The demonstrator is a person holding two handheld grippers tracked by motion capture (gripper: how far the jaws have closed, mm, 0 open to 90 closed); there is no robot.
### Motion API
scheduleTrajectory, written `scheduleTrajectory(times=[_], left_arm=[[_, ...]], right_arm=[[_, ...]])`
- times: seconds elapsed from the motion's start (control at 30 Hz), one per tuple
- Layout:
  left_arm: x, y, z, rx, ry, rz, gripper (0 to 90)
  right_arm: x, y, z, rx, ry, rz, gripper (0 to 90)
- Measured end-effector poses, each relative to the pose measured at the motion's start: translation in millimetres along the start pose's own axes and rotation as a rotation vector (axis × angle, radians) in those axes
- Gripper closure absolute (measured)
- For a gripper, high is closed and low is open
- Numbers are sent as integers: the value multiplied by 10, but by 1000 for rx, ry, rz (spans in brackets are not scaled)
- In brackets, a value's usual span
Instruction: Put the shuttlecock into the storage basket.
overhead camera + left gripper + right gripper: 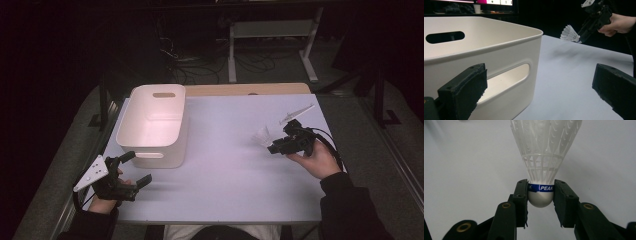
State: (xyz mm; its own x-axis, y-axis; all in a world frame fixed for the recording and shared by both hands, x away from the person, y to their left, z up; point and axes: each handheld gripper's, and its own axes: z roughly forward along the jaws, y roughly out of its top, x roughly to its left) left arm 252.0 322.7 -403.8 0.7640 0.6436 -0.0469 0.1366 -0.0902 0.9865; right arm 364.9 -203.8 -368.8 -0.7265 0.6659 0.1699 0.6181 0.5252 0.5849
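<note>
A white plastic shuttlecock (544, 152) with a blue band on its cork is clamped by its head between the jaws of my right gripper (541, 195). In the high view my right gripper (277, 145) holds the shuttlecock (261, 136) a little above the right half of the table, its skirt pointing left. The left gripper view shows that shuttlecock (570, 33) lifted clear of the surface. My left gripper (136, 169) rests at the near left corner, open and empty, just in front of the white bin (135, 137). Its jaws frame the bin's handle slot (506, 80).
The white bin (499, 42) stands at the table's left with nothing visible inside. The table's white top (225, 170) spreads between the two hands. A wooden strip (240, 89) runs along the far edge, with a desk frame and cables on the floor beyond.
</note>
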Motion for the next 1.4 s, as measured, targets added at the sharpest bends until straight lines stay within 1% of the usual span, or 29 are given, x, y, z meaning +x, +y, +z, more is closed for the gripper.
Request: scheduleTrajectory(times=[0.1,0.27,0.3,0.4,0.63,0.67,0.8,0.83,1.07,1.13,1.4], left_arm=[[-1,0,0,0,0,1,0],[0,0,0,0,-1,1,0],[0,0,0,0,0,0,0],[-1,0,0,0,0,0,0],[-1,0,0,0,0,1,0],[-1,0,0,0,0,1,0],[-1,1,-1,0,0,1,0],[-1,0,0,0,1,0,0],[0,0,-1,0,0,1,0],[0,0,-1,0,0,1,0],[0,0,-1,0,0,1,0]], right_arm=[[11,36,-18,-10,0,-8,639],[27,77,-39,-14,0,-8,639],[34,111,-58,-26,5,-11,638],[48,141,-73,-31,4,-15,639],[68,185,-91,-31,4,-23,639],[83,222,-108,-35,4,-28,639],[97,263,-124,-41,5,-33,639],[110,300,-134,-41,6,-41,639],[137,374,-157,-44,5,-53,639],[153,421,-165,-46,5,-66,639],[174,499,-206,-54,3,-73,639]])
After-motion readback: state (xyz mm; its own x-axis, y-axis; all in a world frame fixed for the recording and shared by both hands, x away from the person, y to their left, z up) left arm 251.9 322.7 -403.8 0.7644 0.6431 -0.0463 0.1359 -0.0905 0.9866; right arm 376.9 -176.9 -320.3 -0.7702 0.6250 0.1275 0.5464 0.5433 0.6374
